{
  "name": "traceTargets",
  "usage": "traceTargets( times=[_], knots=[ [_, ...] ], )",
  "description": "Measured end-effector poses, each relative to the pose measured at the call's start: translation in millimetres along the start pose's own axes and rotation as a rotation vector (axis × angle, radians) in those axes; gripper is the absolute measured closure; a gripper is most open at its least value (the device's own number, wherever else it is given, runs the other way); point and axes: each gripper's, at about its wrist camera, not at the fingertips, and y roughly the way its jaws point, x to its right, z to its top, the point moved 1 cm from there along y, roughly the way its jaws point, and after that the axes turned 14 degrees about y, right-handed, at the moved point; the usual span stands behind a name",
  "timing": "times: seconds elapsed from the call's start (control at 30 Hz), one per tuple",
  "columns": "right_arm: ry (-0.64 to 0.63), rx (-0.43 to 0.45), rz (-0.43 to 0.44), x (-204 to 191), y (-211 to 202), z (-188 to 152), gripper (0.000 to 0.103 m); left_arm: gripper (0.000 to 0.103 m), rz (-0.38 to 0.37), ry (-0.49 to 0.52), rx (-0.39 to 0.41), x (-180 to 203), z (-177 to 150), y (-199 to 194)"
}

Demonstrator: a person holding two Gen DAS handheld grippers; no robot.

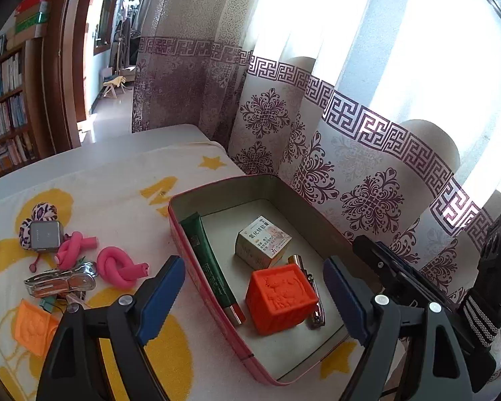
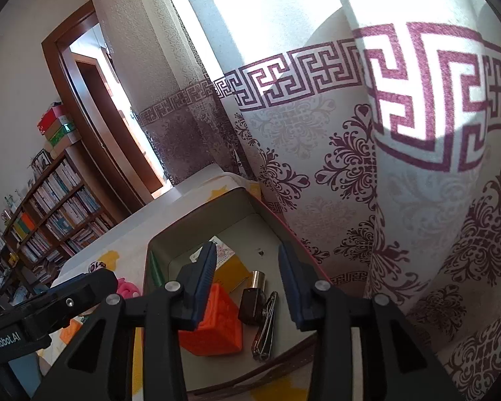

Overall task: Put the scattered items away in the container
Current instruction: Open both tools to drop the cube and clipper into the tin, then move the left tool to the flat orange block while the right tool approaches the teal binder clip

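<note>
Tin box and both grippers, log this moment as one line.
left gripper: open, empty | right gripper: open, empty | tin box: holds orange cube, nail clipper | outside: pink foam knots

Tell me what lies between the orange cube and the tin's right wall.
In the left wrist view, nail clippers and a small gold-capped bottle lie between the orange cube and the tin's right wall.

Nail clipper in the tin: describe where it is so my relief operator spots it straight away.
Start at the open red tin on the yellow-patterned cloth. Inside it, find the orange embossed cube; the nail clipper lies on the tin floor beside it, on the curtain side. It is the only thin, shiny metal piece there, next to a dark, gold-capped lipstick.
</note>
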Motion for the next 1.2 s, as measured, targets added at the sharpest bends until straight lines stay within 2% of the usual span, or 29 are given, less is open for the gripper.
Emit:
traceTargets(
  times=[0.07, 0.27, 0.67, 1.2],
  knots=[
    [0.003, 0.0, 0.01, -2.5, 0.0, -1.5, 0.045, 0.016, 0.007, -0.019, -0.004, -6.2, -2.1, -0.3],
    [0.002, 0.008, 0.021, -11.0, -0.9, -6.1, 0.032, 0.016, 0.013, -0.056, -0.022, -19.1, -8.7, -1.4],
    [-0.041, -0.026, 0.057, -35.4, 5.4, -21.9, 0.029, 0.016, 0.041, -0.086, -0.038, -41.0, -18.7, -10.5],
    [-0.125, -0.096, 0.112, -73.6, 17.3, -49.3, 0.028, 0.016, 0.164, -0.21, -0.055, -114.0, -58.4, -34.4]
  ],
)
